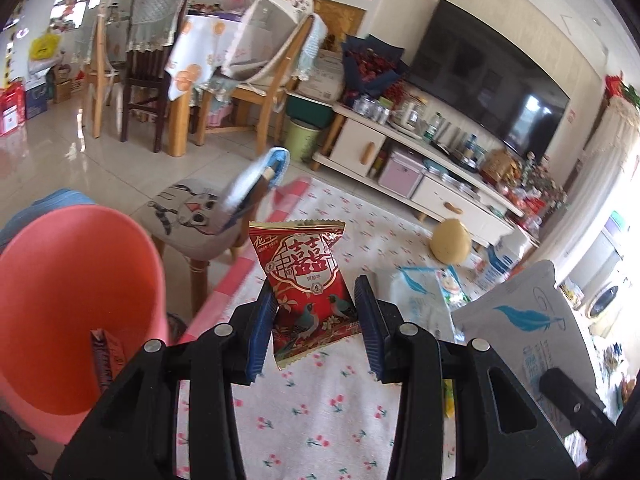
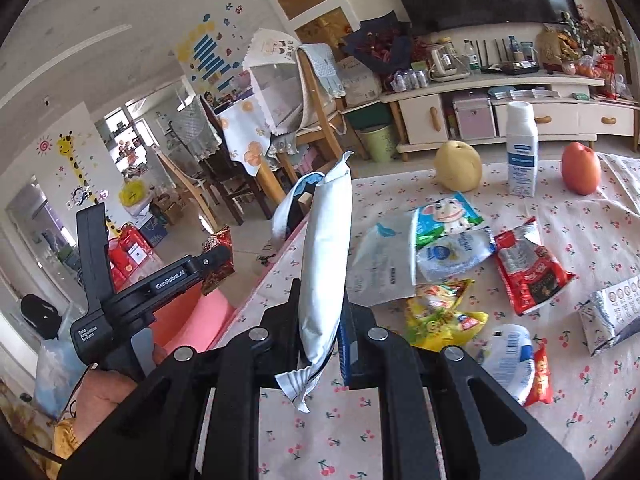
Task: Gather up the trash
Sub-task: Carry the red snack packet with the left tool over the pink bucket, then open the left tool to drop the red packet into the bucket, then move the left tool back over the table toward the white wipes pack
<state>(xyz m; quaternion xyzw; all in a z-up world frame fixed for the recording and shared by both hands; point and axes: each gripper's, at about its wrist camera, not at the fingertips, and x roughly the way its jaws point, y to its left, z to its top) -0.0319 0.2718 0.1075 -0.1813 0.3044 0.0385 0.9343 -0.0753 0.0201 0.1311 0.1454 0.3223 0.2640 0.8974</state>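
Left tool (image 1: 316, 320) pinching red packet (image 1: 306, 280) — right tool (image 2: 320, 332) clamping white pouch (image 2: 324, 264)

Red wrapper (image 1: 306, 280) upright; white pouch (image 2: 324, 264) upright.

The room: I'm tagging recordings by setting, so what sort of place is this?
Most likely a home living and dining room: a television on a low cabinet, dining chairs, and children's wall stickers.

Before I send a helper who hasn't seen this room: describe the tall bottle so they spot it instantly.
On the cherry-print tablecloth, look along the far edge nearest the TV cabinet. The white bottle stands upright between a yellow pear and an orange-red fruit; only it is tall, with blue label.
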